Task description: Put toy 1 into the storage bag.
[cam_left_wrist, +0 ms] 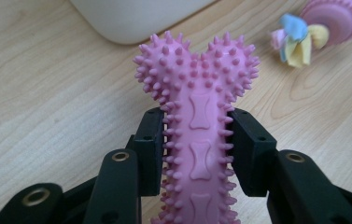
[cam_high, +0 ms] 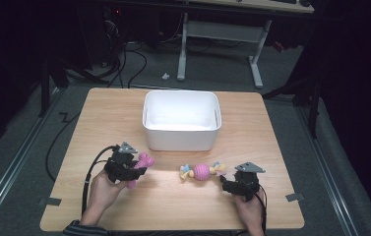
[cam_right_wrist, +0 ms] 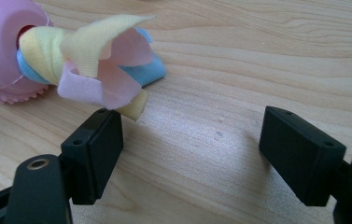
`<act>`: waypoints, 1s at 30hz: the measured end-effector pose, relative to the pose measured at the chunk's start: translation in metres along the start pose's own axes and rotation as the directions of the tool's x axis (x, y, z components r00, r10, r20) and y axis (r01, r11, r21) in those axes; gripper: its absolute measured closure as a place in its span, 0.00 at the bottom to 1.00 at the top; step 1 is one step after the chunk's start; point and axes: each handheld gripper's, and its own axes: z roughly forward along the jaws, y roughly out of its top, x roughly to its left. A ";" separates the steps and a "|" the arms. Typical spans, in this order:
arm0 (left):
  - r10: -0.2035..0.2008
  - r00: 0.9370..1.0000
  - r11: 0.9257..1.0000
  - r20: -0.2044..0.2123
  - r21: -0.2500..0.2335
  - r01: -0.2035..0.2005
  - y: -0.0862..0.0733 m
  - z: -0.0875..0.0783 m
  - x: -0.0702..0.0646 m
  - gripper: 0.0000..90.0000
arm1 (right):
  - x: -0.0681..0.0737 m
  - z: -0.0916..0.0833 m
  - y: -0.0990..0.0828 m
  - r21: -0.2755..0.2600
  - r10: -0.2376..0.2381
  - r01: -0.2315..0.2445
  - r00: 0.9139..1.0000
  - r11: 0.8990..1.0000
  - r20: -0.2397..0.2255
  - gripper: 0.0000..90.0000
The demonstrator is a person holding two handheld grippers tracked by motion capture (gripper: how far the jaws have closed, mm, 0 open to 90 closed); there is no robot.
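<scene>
Pink spiky bone toy (cam_left_wrist: 200,140) sits clamped in my left gripper (cam_left_wrist: 197,149): both black pads press the sides of its shaft, and its knobbed double head sticks out past the fingertips toward the white bin (cam_left_wrist: 136,18). From the high view, my left gripper (cam_high: 124,164) holds the toy (cam_high: 142,163) over the table's (cam_high: 99,113) near-left part, just in front of the bin's (cam_high: 181,120) front left corner; I think the toy is clear of the wood, though the angle makes that hard to judge.

My right gripper (cam_right_wrist: 192,144) has its jaws spread wide with nothing between them, only bare table (cam_right_wrist: 257,60). Its left pad lies just beside the tip of a yellow cloth strip belonging to the pink ball toy with cloth knots (cam_right_wrist: 71,51), which lies on the wood. In the high view that ball toy (cam_high: 202,171) rests between my two hands, close in front of the bin, with my right gripper (cam_high: 244,179) just to its right.
</scene>
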 end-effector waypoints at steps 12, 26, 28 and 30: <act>0.018 1.000 0.999 0.012 -0.031 -0.018 0.009 -0.017 0.003 0.65 | 0.000 0.000 0.000 0.000 0.003 -0.003 1.000 1.000 0.003 0.24; 0.070 0.998 0.995 -0.001 -0.066 -0.070 0.044 -0.047 0.003 0.65 | 0.000 0.000 0.000 0.001 0.002 -0.002 1.000 1.000 0.000 0.24; 0.068 0.998 0.996 0.009 -0.065 -0.067 0.050 -0.050 0.003 0.65 | 0.000 0.000 0.000 0.000 0.000 0.000 1.000 1.000 0.000 0.24; 0.080 0.997 0.995 0.010 -0.061 -0.079 0.055 -0.052 0.001 0.65 | 0.000 0.000 0.000 0.000 -0.001 0.001 1.000 1.000 -0.001 0.24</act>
